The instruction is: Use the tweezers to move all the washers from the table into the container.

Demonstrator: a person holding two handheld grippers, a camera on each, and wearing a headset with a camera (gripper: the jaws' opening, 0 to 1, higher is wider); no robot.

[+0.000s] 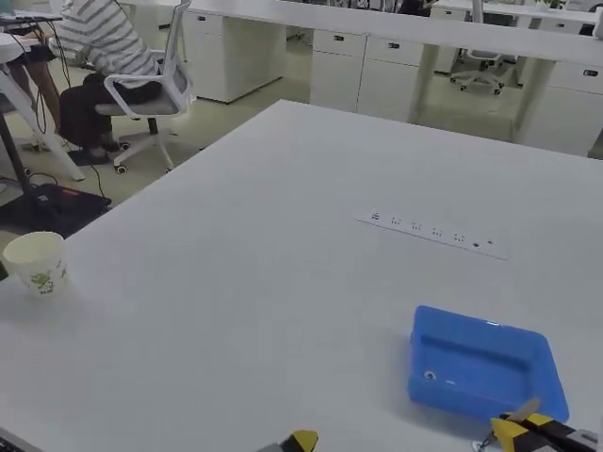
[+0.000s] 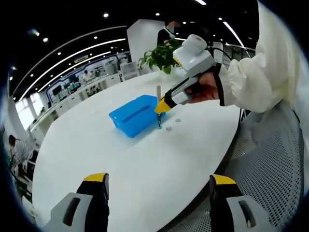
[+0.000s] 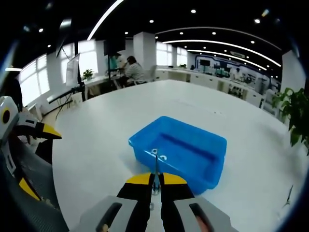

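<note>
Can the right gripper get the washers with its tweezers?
Probably yes. The right gripper holds the tweezers pointing down, right beside the washers, and nothing sits between them.

Open-plan office — long white desks (image 1: pixel 396 28), swivel chair (image 1: pixel 155 102), drawer cabinets (image 1: pixel 377 85), recessed ceiling lights (image 3: pixel 193 10).

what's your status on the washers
Left gripper open, idle. Right gripper shut on tweezers, tips by the container. Two washers on table beside it. Nothing in the way.
</note>
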